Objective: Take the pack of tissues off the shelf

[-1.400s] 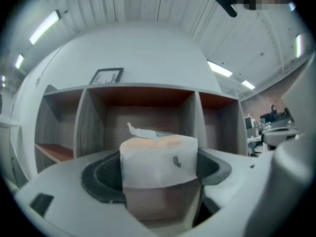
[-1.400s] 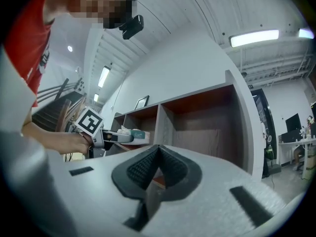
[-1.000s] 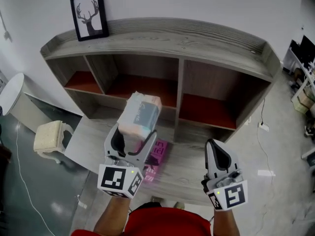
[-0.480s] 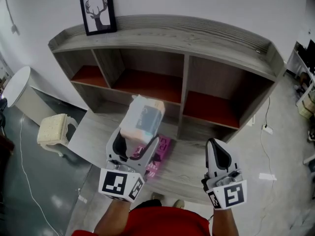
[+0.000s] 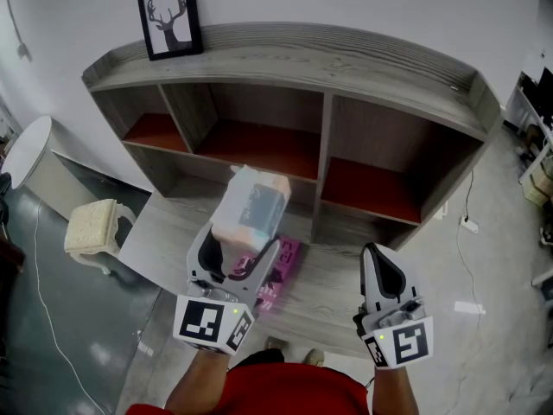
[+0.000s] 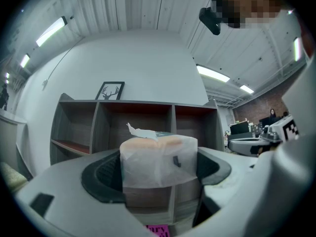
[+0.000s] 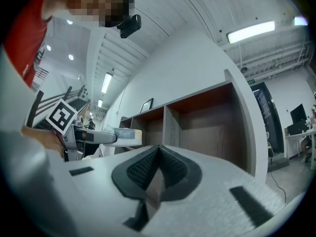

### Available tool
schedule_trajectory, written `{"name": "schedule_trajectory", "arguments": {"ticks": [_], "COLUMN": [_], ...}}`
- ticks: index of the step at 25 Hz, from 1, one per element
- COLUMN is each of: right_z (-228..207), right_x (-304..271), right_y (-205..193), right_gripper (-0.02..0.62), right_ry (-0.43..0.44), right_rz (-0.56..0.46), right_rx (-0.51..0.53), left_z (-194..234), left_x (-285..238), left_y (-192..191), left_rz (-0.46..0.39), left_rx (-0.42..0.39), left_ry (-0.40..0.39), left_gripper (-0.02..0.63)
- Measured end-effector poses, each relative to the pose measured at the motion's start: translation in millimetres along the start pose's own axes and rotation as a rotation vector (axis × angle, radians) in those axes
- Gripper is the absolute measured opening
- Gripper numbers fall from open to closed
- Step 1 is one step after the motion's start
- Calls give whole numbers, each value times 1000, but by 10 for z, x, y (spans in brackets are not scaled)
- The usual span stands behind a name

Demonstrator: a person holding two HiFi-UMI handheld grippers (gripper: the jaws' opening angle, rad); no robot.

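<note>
1. No word, brand or number could be read in full in any view.
2. The pack of tissues [image 5: 251, 207] bore a blue-grey label panel on its upper face. Its print was too small and blurred to read.
3. A pink box [image 5: 278, 273] on the grey wood tabletop [image 5: 173, 232] carried dark print, illegible from the head view. In the left gripper view only a sliver of the box [image 6: 157, 229] showed, with cut-off letters that seemed to end in "ury".
4. Black-and-white square code patterns, not letters, marked the cubes on the left hand-held gripper [image 5: 242, 242] and the right hand-held gripper [image 5: 378, 258].
5. The framed picture [image 5: 170, 14] showed a drawn stag's head, with no legible caption.
</note>
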State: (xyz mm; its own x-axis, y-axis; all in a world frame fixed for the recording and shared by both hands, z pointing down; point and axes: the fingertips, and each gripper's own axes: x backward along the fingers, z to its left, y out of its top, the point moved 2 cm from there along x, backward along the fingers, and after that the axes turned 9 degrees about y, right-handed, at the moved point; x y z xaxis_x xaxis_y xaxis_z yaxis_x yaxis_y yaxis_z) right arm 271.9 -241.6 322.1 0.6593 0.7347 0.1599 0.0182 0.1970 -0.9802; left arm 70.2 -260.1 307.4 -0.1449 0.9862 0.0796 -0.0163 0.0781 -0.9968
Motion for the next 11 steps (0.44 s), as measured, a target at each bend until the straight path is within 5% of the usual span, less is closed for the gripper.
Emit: {"name": "schedule_trajectory", "arguments": {"ticks": [11], "right_z": [28], "right_x": [1], "right_y": [-12], "right_gripper": [5], "right_ry": [-3], "right_rz": [0], "right_rx": [6], "left_z": [17], "left_x": [-21], "left_y": [-16], "left_rz": [1], "left_rx": [-5], "left_ry": [-12], "left_gripper": [416]}}
